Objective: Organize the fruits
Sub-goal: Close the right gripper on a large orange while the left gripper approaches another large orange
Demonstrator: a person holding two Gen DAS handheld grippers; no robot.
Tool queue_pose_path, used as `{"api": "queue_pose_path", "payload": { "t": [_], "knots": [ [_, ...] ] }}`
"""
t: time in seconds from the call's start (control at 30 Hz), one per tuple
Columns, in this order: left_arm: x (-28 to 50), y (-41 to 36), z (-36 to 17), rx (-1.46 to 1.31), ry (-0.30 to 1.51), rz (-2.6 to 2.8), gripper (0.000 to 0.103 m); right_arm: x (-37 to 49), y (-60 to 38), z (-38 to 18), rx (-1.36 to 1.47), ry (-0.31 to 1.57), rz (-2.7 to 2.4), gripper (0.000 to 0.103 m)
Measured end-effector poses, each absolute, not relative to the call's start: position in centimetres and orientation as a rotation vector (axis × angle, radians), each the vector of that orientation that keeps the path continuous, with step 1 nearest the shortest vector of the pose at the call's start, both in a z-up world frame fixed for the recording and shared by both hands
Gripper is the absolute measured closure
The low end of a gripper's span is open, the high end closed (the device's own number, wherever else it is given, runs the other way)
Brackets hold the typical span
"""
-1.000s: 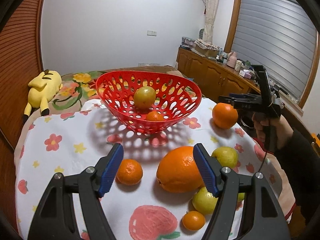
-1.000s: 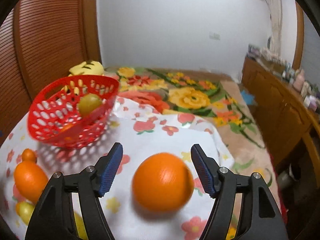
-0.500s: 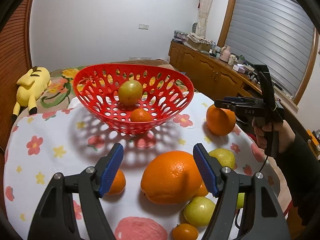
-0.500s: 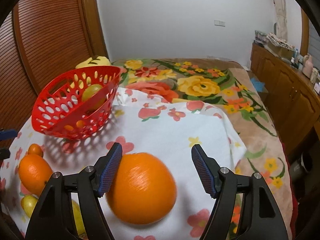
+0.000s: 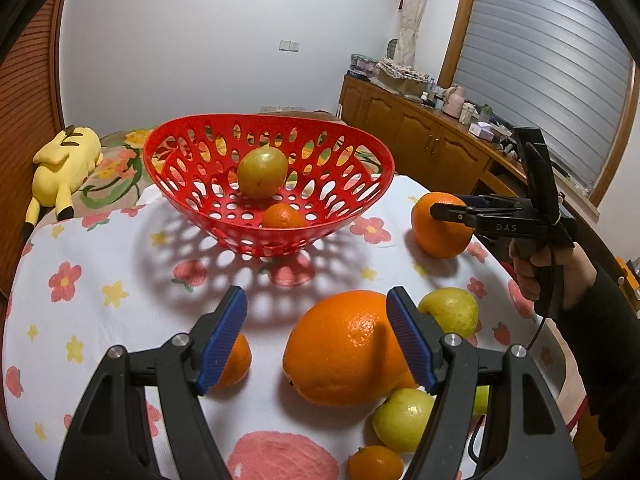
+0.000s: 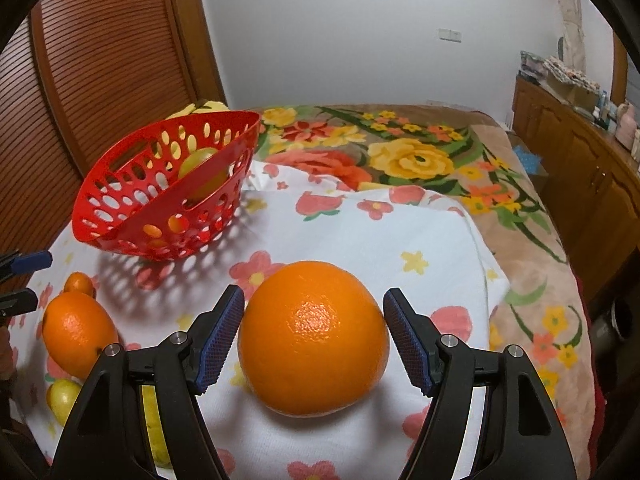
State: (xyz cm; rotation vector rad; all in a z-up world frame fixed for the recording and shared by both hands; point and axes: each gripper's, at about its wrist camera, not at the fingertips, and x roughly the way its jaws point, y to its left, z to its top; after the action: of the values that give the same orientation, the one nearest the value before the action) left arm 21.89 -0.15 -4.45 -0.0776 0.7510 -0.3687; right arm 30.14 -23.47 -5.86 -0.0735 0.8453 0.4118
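Orange, round and glossy, big citrus fruit (image 6: 314, 338) resting on flowered cloth (image 6: 360, 236), bracketed untouched by spread right gripper (image 6: 312, 340). Left gripper (image 5: 318, 336) likewise spread, straddling larger orange (image 5: 346, 354). Perforated red plastic basket (image 5: 352, 196) waiting beyond.

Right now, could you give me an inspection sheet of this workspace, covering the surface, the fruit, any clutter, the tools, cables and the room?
Surface: white flowered cloth over a floral blanket.
Job's things: red basket holds a green fruit and a small orange; loose on the cloth are a big orange, another orange, small oranges and yellow-green fruits.
Clutter: yellow plush toy beyond the cloth.
Tools: left tool open, one pad in front of the big orange; right tool open, pads on either side of the other orange, no visible grip.
Cables: a thin black cable hangs below the person's hand.
Surroundings: wooden cabinets with small items, window blind, slatted wooden doors.
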Motion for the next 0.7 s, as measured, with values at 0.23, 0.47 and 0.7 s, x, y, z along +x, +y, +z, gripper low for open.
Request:
{"api": "queue_pose_path", "payload": {
  "t": [0.23,0.47,0.7],
  "knots": [
    [22.1,-0.3,-5.0,-0.079,0.764,-0.367,0.031,30.3,-23.3,-6.2,-0.083,0.861,0.416,0.025],
    [22.0,-0.3,-5.1,-0.080,0.767,-0.365,0.031,30.4,-22.9,-6.8,-0.102,0.878,0.409,0.021],
    [21.9,-0.5,-5.4,-0.080,0.774,-0.373,0.031,30.7,-22.8,-7.5,-0.110,0.899,0.412,0.019]
  ]
}}
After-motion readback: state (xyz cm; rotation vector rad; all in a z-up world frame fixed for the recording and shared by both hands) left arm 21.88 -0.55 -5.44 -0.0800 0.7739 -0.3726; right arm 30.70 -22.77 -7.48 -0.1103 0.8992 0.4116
